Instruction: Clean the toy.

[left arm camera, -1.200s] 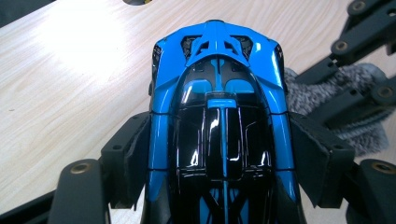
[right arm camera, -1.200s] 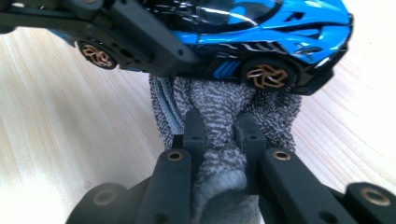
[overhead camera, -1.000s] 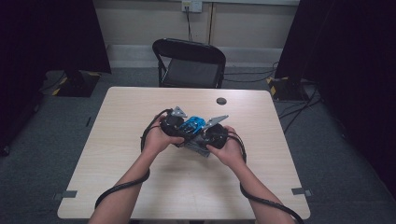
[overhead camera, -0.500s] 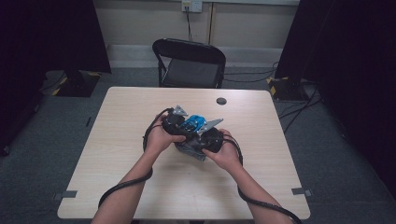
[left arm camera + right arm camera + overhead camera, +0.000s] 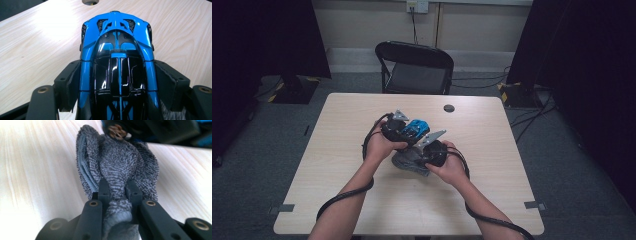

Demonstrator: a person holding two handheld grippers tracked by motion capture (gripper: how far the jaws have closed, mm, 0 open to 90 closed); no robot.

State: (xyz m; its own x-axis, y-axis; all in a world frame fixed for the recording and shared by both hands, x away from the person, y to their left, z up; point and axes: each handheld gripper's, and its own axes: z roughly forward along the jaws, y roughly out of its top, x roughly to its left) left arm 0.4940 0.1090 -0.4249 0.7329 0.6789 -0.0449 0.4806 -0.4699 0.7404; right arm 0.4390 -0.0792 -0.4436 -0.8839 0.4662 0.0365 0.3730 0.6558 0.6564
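Note:
A blue and black toy car [image 5: 117, 57] sits between the two black jaws of my left gripper [image 5: 117, 82], whose pads press on its sides. In the high view the toy car [image 5: 416, 127] is at the middle of the table, with the left gripper [image 5: 404, 131] on it. My right gripper [image 5: 117, 191] is shut on a bunched grey towel cloth [image 5: 120, 160], which hangs forward toward the car. From above, the cloth [image 5: 408, 161] lies under the right gripper [image 5: 424, 150], just in front of the car.
The wooden table [image 5: 337, 150] has a round cable hole [image 5: 449, 108] near its far edge. A black folding chair [image 5: 414, 67] stands behind the table. Cables trail from both grippers along the forearms. Dark curtains flank the room.
Both hands have drawn slightly closer together, the right one with the cloth shifting a little left toward the car. Both grips look unchanged.

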